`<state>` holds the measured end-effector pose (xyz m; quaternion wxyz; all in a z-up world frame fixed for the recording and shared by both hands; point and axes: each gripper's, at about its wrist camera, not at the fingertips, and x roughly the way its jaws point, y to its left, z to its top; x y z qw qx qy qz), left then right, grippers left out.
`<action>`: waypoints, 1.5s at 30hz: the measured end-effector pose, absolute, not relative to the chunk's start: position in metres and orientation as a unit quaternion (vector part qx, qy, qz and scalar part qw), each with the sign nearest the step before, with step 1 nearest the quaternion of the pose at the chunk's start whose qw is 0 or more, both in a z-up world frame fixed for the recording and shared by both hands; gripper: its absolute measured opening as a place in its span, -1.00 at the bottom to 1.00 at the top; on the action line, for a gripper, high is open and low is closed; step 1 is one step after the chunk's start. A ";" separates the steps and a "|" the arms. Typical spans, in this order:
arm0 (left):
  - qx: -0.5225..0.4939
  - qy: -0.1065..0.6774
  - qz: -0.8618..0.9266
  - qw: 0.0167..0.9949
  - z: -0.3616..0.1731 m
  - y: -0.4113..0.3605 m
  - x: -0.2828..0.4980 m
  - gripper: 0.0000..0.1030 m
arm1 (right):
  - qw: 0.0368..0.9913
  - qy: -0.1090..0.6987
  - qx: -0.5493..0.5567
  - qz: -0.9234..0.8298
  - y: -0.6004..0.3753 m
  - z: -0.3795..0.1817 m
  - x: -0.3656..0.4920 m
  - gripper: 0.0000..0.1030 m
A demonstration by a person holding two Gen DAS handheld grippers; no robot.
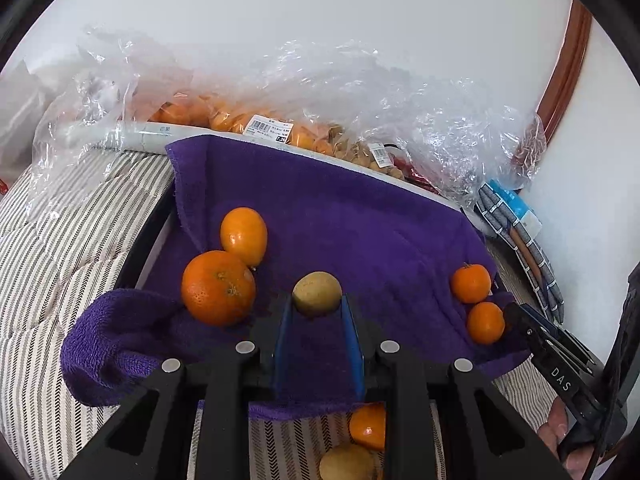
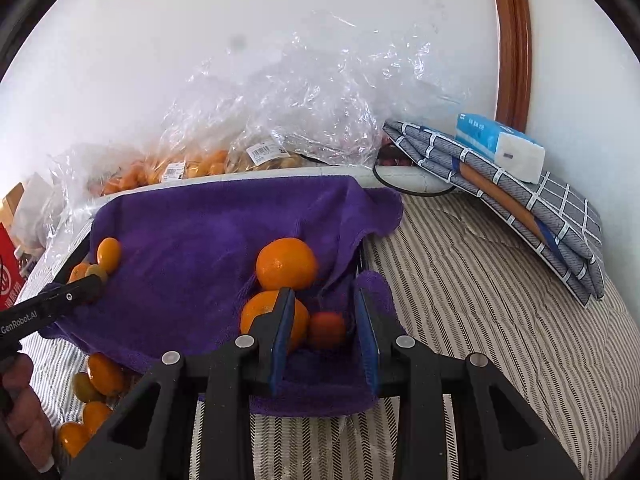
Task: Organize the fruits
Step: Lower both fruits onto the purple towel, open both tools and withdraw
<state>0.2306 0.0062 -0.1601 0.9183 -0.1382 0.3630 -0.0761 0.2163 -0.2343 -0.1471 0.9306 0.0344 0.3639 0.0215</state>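
Observation:
A purple towel (image 1: pixel 340 216) lines a tray on a striped bed. In the left wrist view my left gripper (image 1: pixel 317 300) is shut on a small brownish-yellow fruit (image 1: pixel 317 293) above the towel. A large orange (image 1: pixel 218 287) and an oval orange (image 1: pixel 244 235) lie left of it; two small oranges (image 1: pixel 471 282) lie at the right. In the right wrist view my right gripper (image 2: pixel 324 306) is open over the towel's (image 2: pixel 200 240) right corner, with a small reddish-orange fruit (image 2: pixel 326 330) between its fingers and two oranges (image 2: pixel 286 263) just left.
Clear plastic bags of oranges and brown fruit (image 1: pixel 260 120) lie behind the tray by the wall. Folded checked cloth and a tissue pack (image 2: pixel 500 148) sit at the right. Loose oranges and yellow fruit lie on the bedding in front of the tray (image 2: pixel 102 374).

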 end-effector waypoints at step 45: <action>-0.134 0.352 -0.052 0.925 -0.157 0.012 0.222 -0.31 | 0.950 0.297 0.051 0.078 -0.230 -0.131 0.190 0.22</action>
